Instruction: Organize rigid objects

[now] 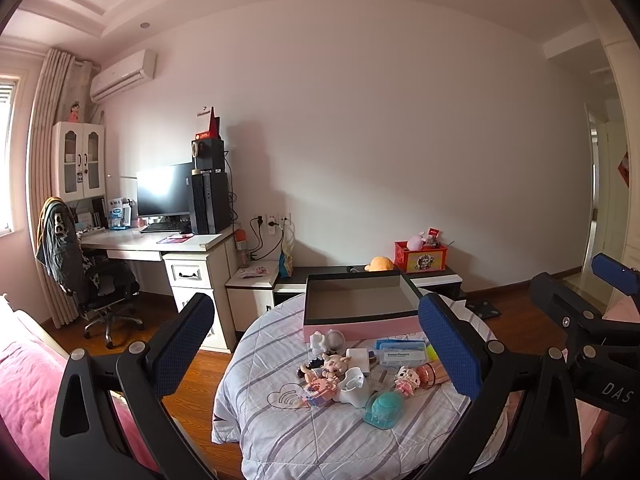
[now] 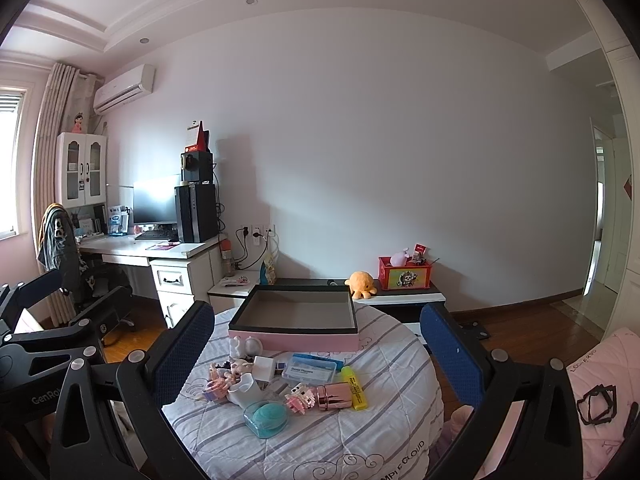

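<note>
An empty pink box [image 1: 360, 326] [image 2: 296, 340] with a black rim sits at the far side of a round table under a striped quilt [image 1: 320, 440] [image 2: 360, 432]. In front of it lies a clutter of small items: a teal piece in a clear case [image 1: 384, 406] [image 2: 267, 416], a white holder [image 1: 354, 390], a block figure [image 1: 407, 380], a rose-gold cylinder [image 2: 332, 397], a yellow highlighter [image 2: 356, 386], a flosser box [image 2: 310, 368] and small dolls [image 1: 334, 364]. My left gripper [image 1: 316, 344] and right gripper [image 2: 316, 340] both hang open above the table's near side, holding nothing.
A desk [image 1: 160, 242] with monitor and computer tower stands at the left, an office chair [image 1: 104, 292] before it. Behind the table a low cabinet [image 2: 400, 298] carries an orange plush [image 2: 361, 282] and a red crate [image 2: 405, 276]. Pink bedding [image 1: 28, 380] [image 2: 600, 392] flanks the table.
</note>
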{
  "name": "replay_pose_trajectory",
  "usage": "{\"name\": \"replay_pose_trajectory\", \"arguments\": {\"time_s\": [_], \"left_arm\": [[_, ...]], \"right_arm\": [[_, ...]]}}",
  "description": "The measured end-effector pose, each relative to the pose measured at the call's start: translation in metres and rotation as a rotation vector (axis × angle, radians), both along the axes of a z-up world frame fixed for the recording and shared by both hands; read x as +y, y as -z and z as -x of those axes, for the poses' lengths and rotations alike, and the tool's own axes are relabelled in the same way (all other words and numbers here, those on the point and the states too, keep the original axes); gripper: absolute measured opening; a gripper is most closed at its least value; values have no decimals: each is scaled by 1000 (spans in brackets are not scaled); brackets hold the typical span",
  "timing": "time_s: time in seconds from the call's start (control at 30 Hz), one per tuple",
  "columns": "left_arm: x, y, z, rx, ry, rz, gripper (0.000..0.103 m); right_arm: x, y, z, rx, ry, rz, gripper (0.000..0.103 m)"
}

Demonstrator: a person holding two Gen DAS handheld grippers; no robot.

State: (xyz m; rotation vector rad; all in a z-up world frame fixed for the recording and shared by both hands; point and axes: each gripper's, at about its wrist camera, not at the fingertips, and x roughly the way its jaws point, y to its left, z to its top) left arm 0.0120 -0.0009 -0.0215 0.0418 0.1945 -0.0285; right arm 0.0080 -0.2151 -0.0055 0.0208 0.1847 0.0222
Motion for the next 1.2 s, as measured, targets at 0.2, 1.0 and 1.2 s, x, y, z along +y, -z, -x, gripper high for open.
{"name": "replay_pose_trajectory", "arguments": {"time_s": [0.2, 1.0, 1.2], "left_arm": [[4, 14, -17, 36, 5, -1, 103], [-64, 202, -142, 505, 135, -79, 103], [-76, 217, -162, 551, 129, -57, 99]], "right_arm": [[-5, 12, -10, 20, 13, -3, 103], [-69, 169, -131, 406, 21, -45, 103], [-82, 189, -149, 454, -10, -78, 103]]}}
